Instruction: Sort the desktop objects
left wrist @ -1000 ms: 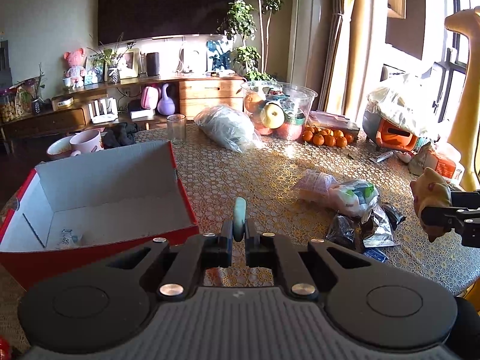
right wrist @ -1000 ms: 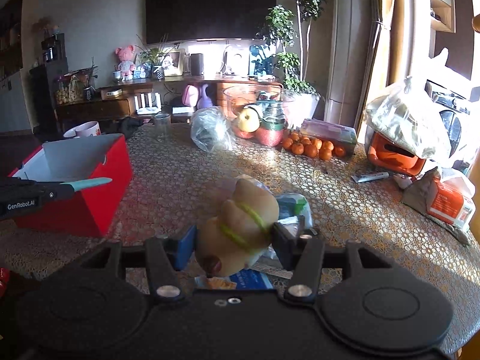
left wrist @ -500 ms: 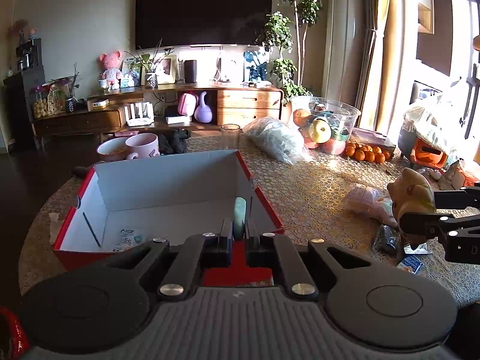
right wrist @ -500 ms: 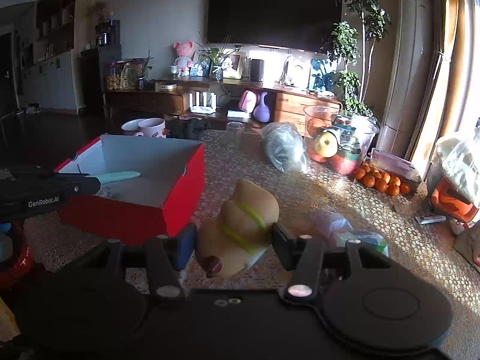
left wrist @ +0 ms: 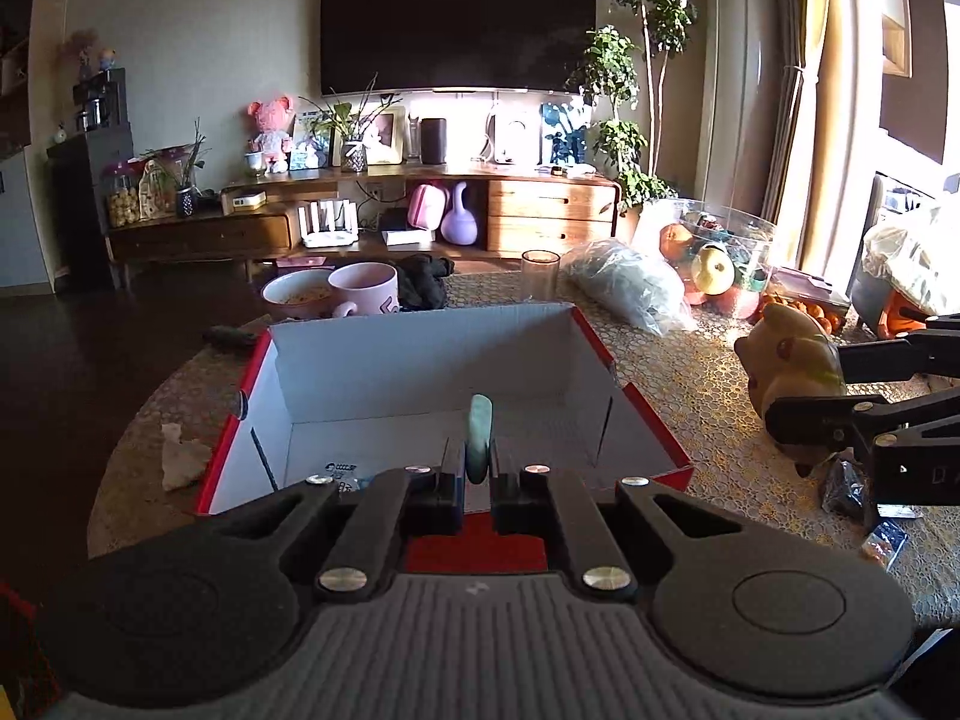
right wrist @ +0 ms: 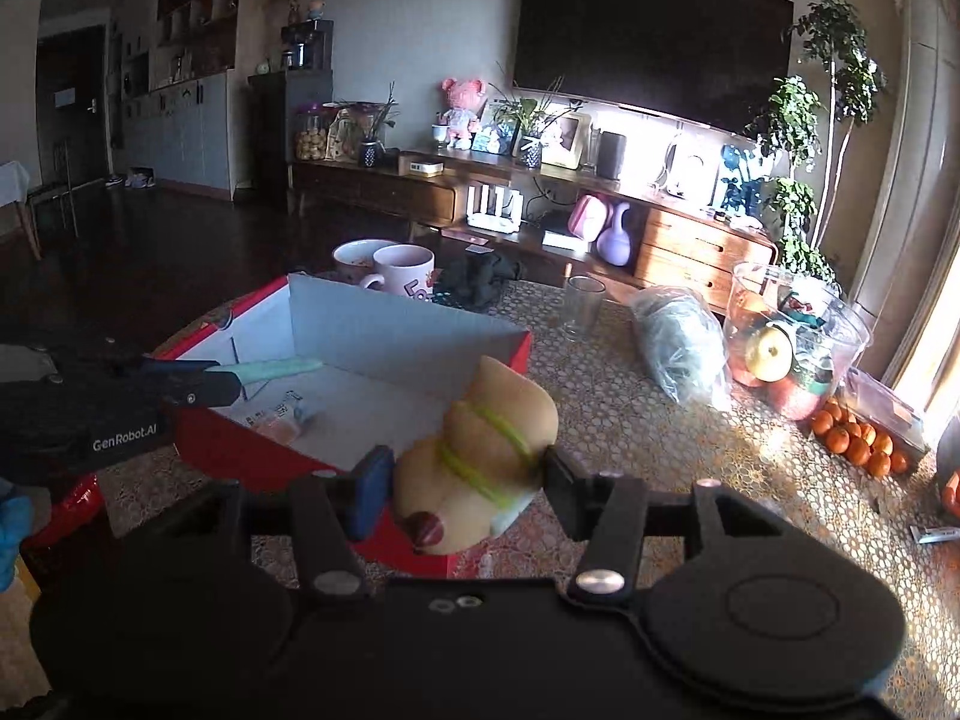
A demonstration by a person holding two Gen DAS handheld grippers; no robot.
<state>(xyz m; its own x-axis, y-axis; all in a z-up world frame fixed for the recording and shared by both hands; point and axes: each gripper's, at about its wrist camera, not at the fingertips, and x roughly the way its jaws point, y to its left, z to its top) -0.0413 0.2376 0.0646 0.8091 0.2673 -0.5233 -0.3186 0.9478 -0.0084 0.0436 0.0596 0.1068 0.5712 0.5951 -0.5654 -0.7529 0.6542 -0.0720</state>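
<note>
Left claw: our left gripper point(left wrist: 479, 468) has its jaws pressed together on a thin, flat mint-green plastic piece point(left wrist: 479, 438) that sticks out edge-on toward 12 o'clock.
Seen from the right: in the right wrist view the same gripper point(right wrist: 237, 381) comes in from 9 o'clock, and the mint-green piece point(right wrist: 279, 368) reaches out over the box's open top.
Right claw: our right gripper point(right wrist: 465, 477) is pinching a tan, rounded soft toy with yellow-green bands point(right wrist: 480, 456) between its two pads — jaws partly spread to the toy's width.
Toy from the left: in the left wrist view the toy point(left wrist: 786, 360) hangs at 3 o'clock, above the table and just beside the box's right wall.
Box: a red cardboard box with a white inside point(left wrist: 420, 360) sits right ahead of us; a small printed packet point(left wrist: 339, 471) lies on its floor near the front left corner.
Table: a round table with a gold lace-pattern cover point(left wrist: 690, 372) carries everything.
Beyond the box: a pink mug point(left wrist: 366, 288) and a clear drinking glass point(left wrist: 540, 273) stand at 12 o'clock; a clear plastic tub of fruit point(left wrist: 714, 258) stands toward 2 o'clock.
</note>
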